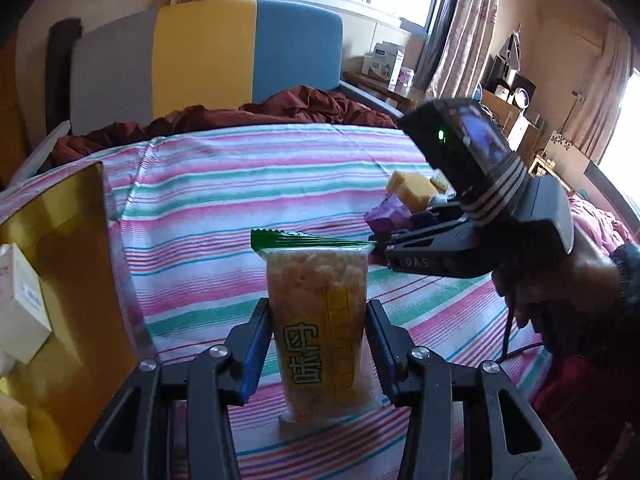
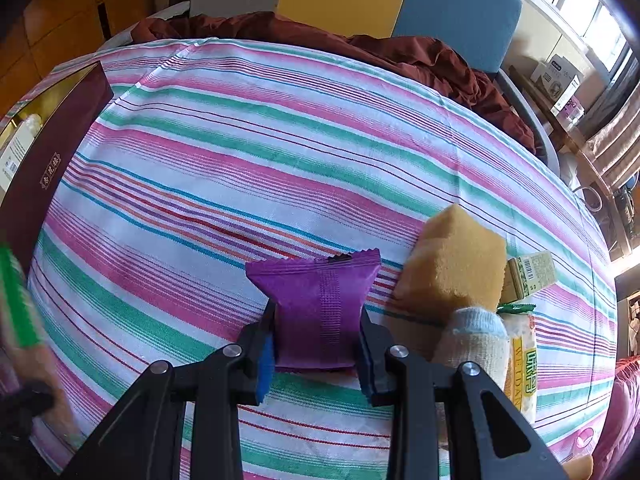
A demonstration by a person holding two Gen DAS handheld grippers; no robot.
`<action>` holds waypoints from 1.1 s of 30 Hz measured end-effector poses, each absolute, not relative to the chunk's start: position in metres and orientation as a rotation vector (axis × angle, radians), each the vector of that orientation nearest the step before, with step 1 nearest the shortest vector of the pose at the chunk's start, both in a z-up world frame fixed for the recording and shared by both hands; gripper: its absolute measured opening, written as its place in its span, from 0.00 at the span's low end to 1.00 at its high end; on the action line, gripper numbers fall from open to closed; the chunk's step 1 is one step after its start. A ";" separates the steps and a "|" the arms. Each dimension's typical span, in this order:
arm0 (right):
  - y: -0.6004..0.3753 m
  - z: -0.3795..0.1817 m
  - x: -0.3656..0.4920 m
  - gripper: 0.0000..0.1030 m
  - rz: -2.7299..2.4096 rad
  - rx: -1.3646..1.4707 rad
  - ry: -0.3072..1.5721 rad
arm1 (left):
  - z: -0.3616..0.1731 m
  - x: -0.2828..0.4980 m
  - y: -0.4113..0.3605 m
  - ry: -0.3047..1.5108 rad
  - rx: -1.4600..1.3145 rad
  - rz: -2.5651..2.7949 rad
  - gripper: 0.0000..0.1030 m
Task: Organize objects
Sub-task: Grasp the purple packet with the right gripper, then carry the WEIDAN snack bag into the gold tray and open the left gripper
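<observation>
My left gripper [image 1: 318,344] is shut on a clear snack pack with a green seal [image 1: 320,320], held upright above the striped bedsheet. My right gripper [image 2: 316,344] is shut on a purple snack pack [image 2: 320,304], also above the sheet; this gripper and pack show in the left wrist view [image 1: 390,216] to the right. An open gold-lined box [image 1: 72,280] with maroon sides [image 2: 44,168] sits at the left, holding a white carton [image 1: 20,304]. The green-sealed pack shows blurred at the left edge of the right wrist view [image 2: 20,300].
A yellow sponge [image 2: 456,264], a rolled white sock [image 2: 476,340], another clear snack pack [image 2: 520,364] and a small green-printed box [image 2: 532,276] lie in a pile at right. A maroon blanket [image 2: 400,52] is bunched at the headboard.
</observation>
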State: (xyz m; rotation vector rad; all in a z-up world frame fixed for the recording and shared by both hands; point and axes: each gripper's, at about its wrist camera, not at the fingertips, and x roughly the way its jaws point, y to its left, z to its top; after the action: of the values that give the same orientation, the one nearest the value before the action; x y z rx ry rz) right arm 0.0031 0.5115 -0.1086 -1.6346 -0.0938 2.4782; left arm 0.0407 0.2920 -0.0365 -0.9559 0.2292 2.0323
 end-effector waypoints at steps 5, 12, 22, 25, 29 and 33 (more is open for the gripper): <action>0.515 -0.112 -0.003 0.32 2.481 -1.631 -0.125 | 0.006 0.018 0.232 0.095 -0.909 2.141 0.45; 0.513 -0.112 -0.004 0.32 2.481 -1.624 -0.153 | -0.004 -0.020 0.158 0.121 -0.984 2.381 0.39; 0.509 -0.112 -0.003 0.32 2.477 -1.615 -0.174 | -0.030 -0.032 0.114 0.021 -1.109 2.447 0.35; 0.508 -0.111 -0.002 0.32 2.477 -1.615 -0.180 | -0.033 -0.029 0.110 0.048 -1.109 2.467 0.35; 0.506 -0.111 -0.001 0.32 2.475 -1.614 -0.183 | -0.039 -0.028 0.106 0.064 -1.131 2.493 0.35; 0.505 -0.111 -0.002 0.32 2.469 -1.609 -0.198 | -0.035 -0.025 0.104 0.096 -1.109 2.531 0.36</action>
State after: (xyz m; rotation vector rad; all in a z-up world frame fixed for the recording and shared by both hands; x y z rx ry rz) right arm -0.0017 0.5046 -0.1106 -1.6089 -0.1980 2.4688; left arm -0.0255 0.1036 -0.0354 -1.1086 0.0956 2.5309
